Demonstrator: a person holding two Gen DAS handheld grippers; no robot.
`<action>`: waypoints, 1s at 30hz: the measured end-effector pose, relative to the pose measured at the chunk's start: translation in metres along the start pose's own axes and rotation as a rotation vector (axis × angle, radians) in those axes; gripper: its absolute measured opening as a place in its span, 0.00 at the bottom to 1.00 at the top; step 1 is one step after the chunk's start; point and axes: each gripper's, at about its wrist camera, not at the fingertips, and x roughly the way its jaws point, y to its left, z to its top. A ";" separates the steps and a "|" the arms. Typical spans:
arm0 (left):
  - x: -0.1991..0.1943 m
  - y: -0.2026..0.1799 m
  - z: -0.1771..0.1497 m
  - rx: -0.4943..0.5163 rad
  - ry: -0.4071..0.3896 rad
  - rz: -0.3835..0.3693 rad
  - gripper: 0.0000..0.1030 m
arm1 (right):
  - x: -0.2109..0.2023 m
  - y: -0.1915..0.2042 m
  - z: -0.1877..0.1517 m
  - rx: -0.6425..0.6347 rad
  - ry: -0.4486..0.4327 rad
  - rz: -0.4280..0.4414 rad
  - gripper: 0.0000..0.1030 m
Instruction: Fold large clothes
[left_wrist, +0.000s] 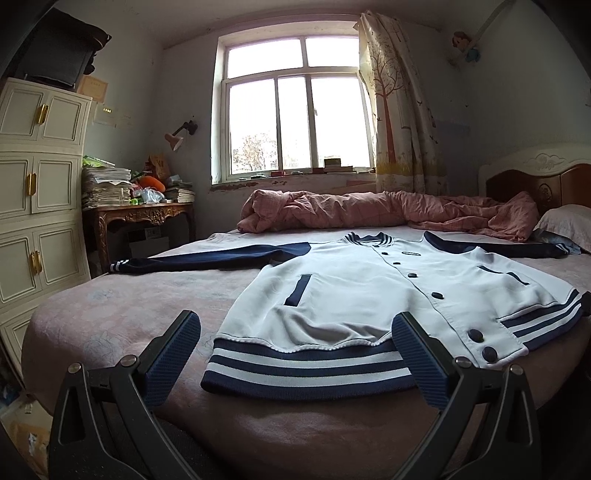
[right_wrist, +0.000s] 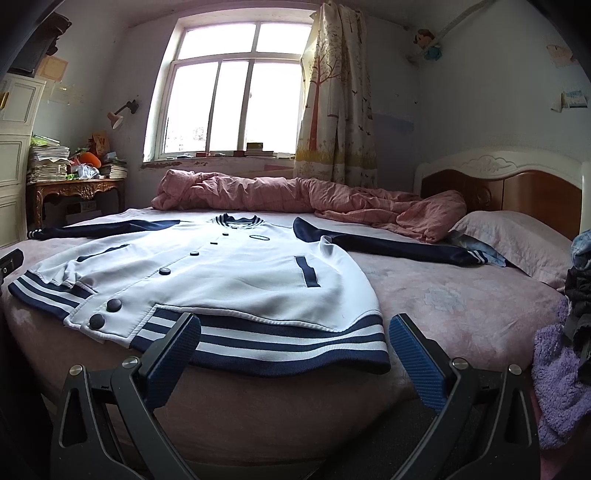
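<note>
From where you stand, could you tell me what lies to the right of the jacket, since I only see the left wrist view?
Observer: A purple fluffy cloth lies at the bed's right edge, out of your view.
Operator: Thank you. Is the right gripper holding anything?
Observer: No, the right gripper is open, its fingers straddling the right end of the jacket hem.
Operator: Does the right sleeve reach the pillow?
Observer: The right sleeve's cuff ends just short of the pillow, over a blue cloth.
</note>
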 end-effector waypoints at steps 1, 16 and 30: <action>-0.001 0.000 0.000 0.002 -0.004 0.007 1.00 | 0.000 0.000 0.000 -0.002 -0.002 0.005 1.00; -0.003 -0.005 0.000 0.017 -0.018 0.022 1.00 | 0.001 0.002 -0.001 -0.009 -0.001 0.004 1.00; -0.006 -0.004 0.001 0.019 -0.038 0.035 1.00 | 0.007 0.001 -0.003 0.004 0.028 0.016 1.00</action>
